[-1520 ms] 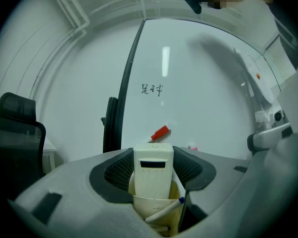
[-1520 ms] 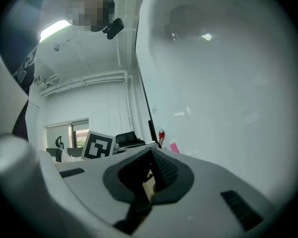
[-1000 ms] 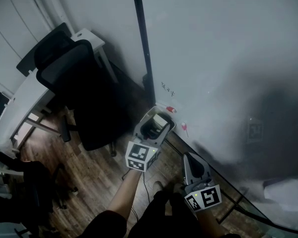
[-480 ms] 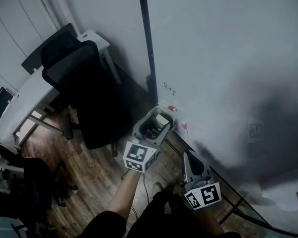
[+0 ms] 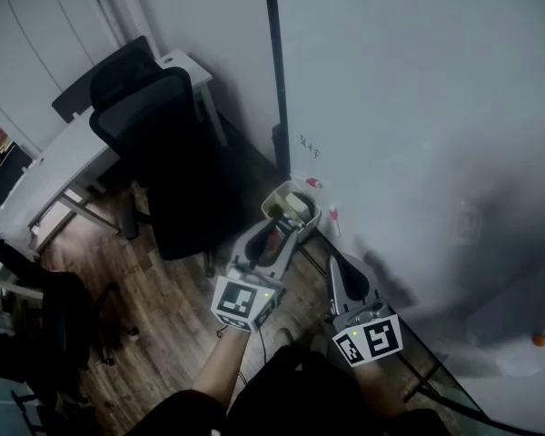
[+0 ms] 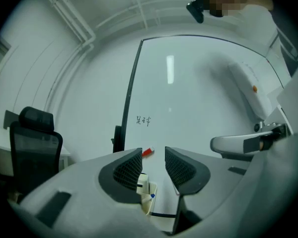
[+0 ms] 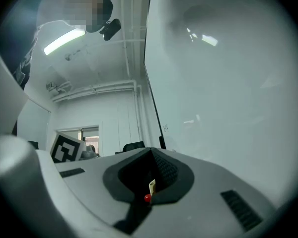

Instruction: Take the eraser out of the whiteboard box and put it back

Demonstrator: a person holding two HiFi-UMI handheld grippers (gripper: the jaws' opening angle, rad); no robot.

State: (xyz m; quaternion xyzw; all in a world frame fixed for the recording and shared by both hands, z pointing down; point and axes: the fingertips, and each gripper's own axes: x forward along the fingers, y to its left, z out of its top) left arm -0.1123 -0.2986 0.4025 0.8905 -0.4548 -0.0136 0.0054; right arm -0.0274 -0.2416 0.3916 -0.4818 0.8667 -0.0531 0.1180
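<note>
The pale whiteboard box [image 5: 272,202] hangs on the lower left of the whiteboard [image 5: 418,107]. A light block, the eraser [image 5: 296,205], lies inside it. My left gripper [image 5: 274,236] is held just short of the box, pointing at it. In the left gripper view the box [image 6: 150,200] and eraser [image 6: 143,183] sit below the left gripper [image 6: 154,165]. Its jaws have just been closing and stand partly open, with nothing between them. My right gripper [image 5: 337,267] hovers to the right, beside the board. In its own view the right gripper [image 7: 151,155] has its tips together and holds nothing.
A small red piece [image 5: 313,183] sticks to the board above the box, with small writing [image 5: 309,145] higher up. The board's black frame post [image 5: 274,62] runs upward. A black office chair [image 5: 163,143] and a white desk [image 5: 73,162] stand left on the wooden floor [image 5: 163,316].
My left gripper has drawn back out of the box toward me, and its jaws have narrowed. The eraser stays in the box. The right gripper has risen a little.
</note>
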